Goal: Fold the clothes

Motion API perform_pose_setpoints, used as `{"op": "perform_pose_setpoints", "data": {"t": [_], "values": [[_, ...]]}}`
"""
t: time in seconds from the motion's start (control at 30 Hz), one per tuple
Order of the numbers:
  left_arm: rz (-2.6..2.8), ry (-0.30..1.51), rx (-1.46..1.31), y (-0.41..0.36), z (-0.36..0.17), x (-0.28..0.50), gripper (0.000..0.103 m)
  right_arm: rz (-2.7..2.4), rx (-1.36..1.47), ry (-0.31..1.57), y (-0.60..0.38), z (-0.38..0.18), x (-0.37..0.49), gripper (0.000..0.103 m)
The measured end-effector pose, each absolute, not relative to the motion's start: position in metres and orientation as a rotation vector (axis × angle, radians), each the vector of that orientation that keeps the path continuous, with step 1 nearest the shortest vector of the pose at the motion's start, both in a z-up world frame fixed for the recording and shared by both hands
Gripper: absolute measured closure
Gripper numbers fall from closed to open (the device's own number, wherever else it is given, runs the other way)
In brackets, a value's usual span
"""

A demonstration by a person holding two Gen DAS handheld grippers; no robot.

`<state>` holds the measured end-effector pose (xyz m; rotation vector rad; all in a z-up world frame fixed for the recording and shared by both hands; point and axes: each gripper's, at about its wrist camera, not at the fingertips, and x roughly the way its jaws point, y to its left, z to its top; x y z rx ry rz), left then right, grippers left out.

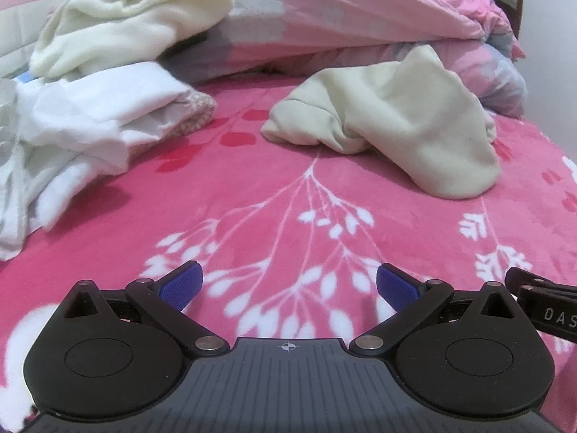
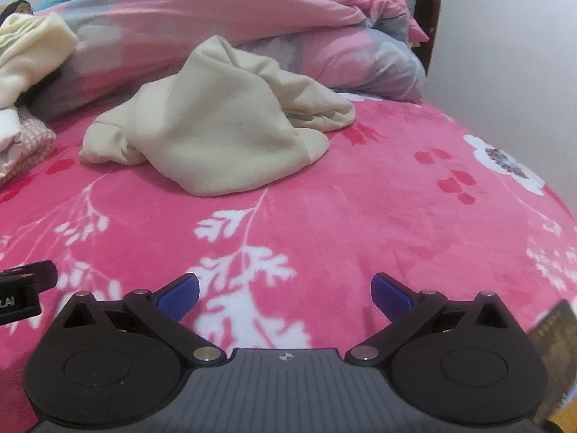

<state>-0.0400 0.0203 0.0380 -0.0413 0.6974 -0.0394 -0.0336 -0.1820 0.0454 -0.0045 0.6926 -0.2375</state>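
Observation:
A crumpled cream garment (image 1: 396, 115) (image 2: 223, 126) lies in a heap on the pink flowered bedspread (image 1: 288, 195) (image 2: 360, 216), ahead of both grippers. My left gripper (image 1: 288, 281) stands open above the bedspread, well short of the garment, with nothing between its blue pads (image 1: 182, 283). My right gripper (image 2: 285, 290) is open too, its blue pads (image 2: 391, 294) wide apart over bare bedspread. Each gripper's edge shows in the other's view, the right gripper (image 1: 544, 306) at the right and the left gripper (image 2: 21, 292) at the left.
At the left lies a pile of white clothes (image 1: 83, 119) with a pale yellow garment (image 1: 126, 14) (image 2: 32, 47) on top. A bunched pink and grey duvet (image 1: 360, 25) (image 2: 234, 18) runs along the back. A white wall (image 2: 505, 54) borders the bed on the right.

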Motion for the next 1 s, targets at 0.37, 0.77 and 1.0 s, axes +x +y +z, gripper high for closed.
{"op": "perform_pose_setpoints", "data": {"t": [0.37,0.77,1.0], "values": [[-0.041,0.65,-0.063,0.031,0.053,-0.056,0.0,-0.212,0.033,0.69,-0.175,0.065,-0.046,0.0],[-0.041,0.673,-0.062,0.033,0.052,-0.057,0.0,-0.214,0.018,0.688,-0.173,0.068,-0.048,0.0],[-0.038,0.676,-0.066,0.032,0.052,-0.057,0.0,-0.217,0.017,0.682,-0.174,0.07,-0.049,0.0]]}}
